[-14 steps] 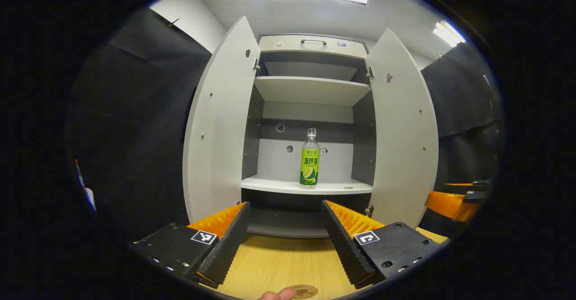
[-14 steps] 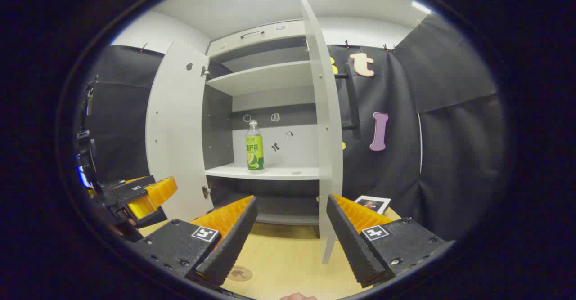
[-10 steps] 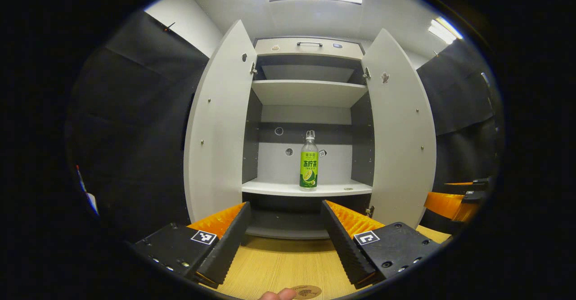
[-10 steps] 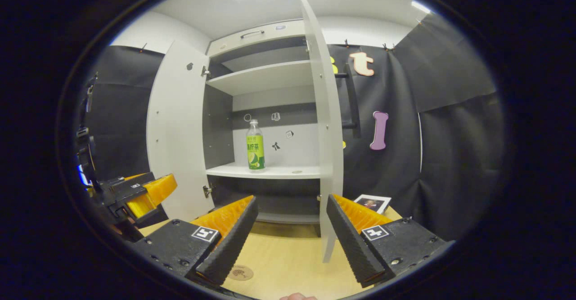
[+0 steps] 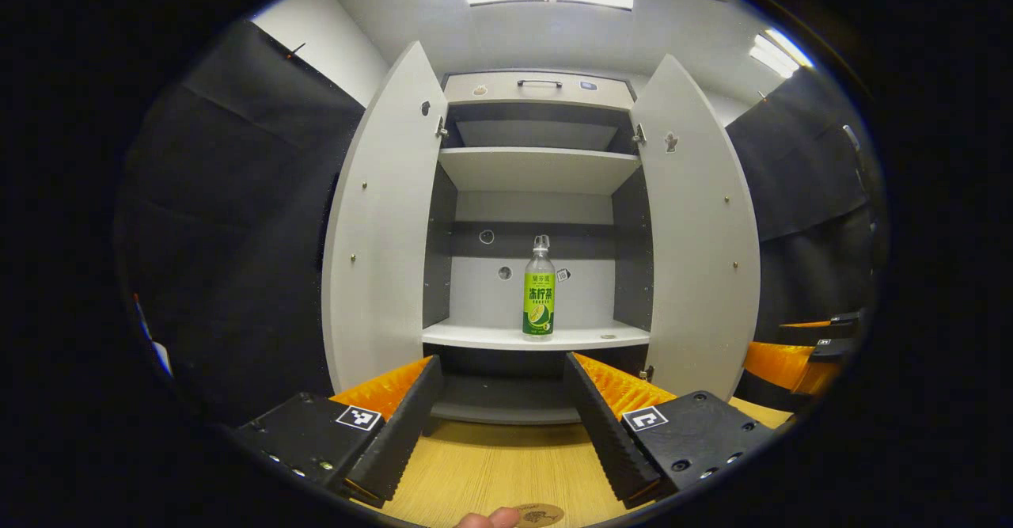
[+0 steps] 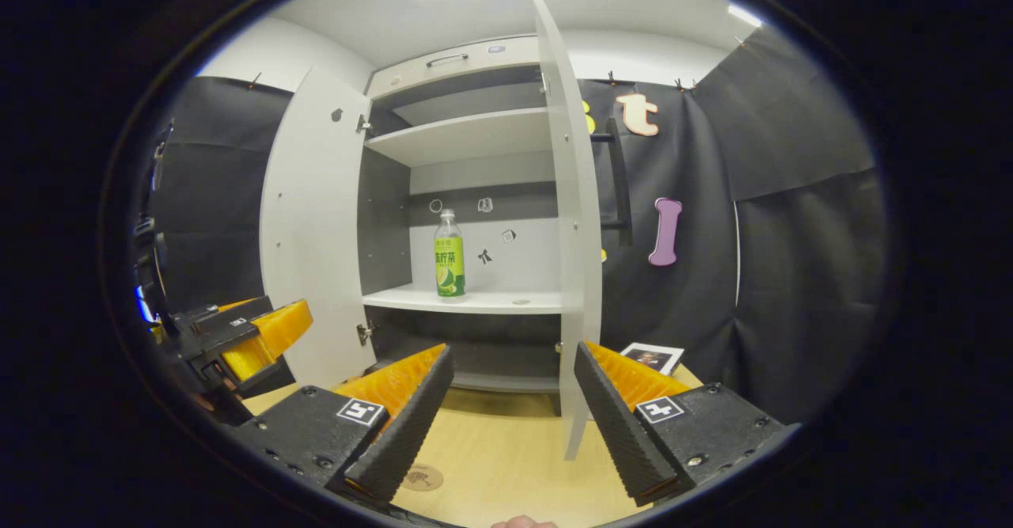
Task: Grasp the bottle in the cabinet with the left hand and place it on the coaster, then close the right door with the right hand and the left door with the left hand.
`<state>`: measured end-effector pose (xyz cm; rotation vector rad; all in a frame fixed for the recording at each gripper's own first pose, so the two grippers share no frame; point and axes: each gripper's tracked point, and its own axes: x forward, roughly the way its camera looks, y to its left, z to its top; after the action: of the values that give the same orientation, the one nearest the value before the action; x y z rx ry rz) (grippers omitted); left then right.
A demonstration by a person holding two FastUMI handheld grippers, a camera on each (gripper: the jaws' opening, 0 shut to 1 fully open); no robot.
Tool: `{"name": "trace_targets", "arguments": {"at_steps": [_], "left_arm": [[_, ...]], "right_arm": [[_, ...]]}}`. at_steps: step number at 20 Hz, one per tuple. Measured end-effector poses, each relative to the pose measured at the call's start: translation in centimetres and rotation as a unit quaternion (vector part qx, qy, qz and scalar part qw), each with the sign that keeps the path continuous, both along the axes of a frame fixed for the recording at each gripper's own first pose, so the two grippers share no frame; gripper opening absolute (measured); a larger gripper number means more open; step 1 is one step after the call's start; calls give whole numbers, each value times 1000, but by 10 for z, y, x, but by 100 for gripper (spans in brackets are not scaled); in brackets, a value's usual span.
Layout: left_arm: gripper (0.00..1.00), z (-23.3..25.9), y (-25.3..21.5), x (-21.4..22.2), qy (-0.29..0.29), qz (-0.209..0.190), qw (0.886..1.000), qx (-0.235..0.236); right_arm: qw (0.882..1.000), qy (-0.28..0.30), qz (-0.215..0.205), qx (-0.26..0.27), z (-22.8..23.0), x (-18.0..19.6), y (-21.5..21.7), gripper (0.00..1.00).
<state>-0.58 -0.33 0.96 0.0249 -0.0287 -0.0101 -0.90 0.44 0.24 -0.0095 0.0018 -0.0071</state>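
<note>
On the wooden table, facing the cabinet: both grippers hover low with nothing between their fingers.
Change since earlier: in the left gripper view the bottle [image 5: 538,289] sits slightly lower and smaller than 0.7 s ago, and more of the ceiling light shows; the right gripper view is nearly unchanged.
Bottle: clear plastic, green and yellow label, pale cap, standing upright.
Bottle position: on the lower shelf [image 5: 491,336] of the open cabinet [image 5: 538,85], near the middle, well apart from both grippers.
Doors: left door [image 5: 380,227] and right door [image 5: 700,235] both swung wide open.
Left gripper [image 5: 498,421]: fingers spread apart, empty, pointed at the cabinet.
Right gripper [image 6: 510,417]: fingers spread apart, empty, its view angled toward the right door's edge.
Coaster [image 5: 540,514]: small round brown disc on the table, just below the left gripper.
</note>
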Motion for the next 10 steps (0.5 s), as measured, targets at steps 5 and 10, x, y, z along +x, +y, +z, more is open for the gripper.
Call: {"name": "trace_targets", "arguments": {"at_steps": [5, 10], "left_arm": [[94, -1, 1, 0, 4, 4, 1000, 5], [94, 0, 0, 0, 6, 0, 1000, 6]], "right_arm": [[1000, 6, 3, 4, -4, 2, 1, 100], [1000, 7, 2, 7, -5, 4, 0, 98]]}}
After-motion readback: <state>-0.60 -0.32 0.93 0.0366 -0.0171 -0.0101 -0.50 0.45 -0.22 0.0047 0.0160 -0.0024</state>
